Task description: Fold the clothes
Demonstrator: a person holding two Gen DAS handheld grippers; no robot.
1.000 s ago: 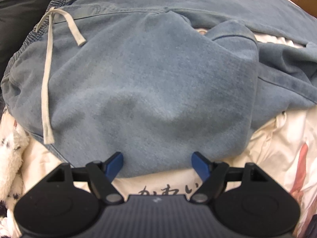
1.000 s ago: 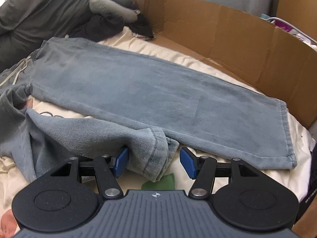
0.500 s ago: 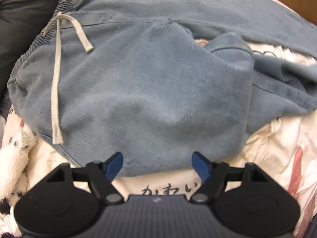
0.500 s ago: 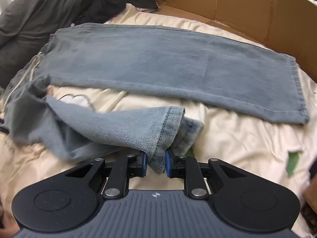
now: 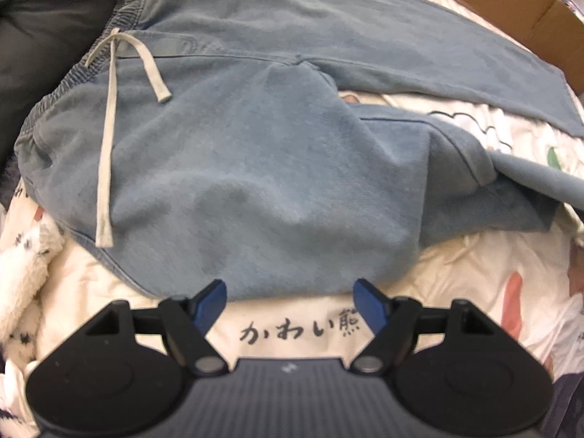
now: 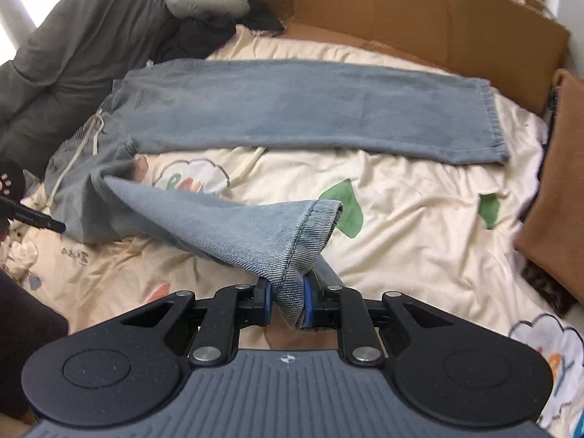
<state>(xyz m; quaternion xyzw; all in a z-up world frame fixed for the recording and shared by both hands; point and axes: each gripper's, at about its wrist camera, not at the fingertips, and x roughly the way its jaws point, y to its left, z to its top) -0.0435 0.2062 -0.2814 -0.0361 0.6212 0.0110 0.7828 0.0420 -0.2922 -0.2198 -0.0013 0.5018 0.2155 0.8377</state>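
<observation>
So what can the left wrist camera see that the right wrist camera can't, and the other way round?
Only the left wrist view shows the left tool itself, open at the edge of the jeans' seat, and dark printed writing on the bedsheet. Only the right wrist view shows the right tool shut on one leg's hem, the other leg's hem lying flat, and a dark grey cushion. Both show the jeans, their drawstring, the sheet and the cardboard.

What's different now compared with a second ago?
The right gripper closed on the hem of the near jeans leg and lifted it off the bedsheet. The left gripper stayed open near the waist; the far leg stayed flat.
</observation>
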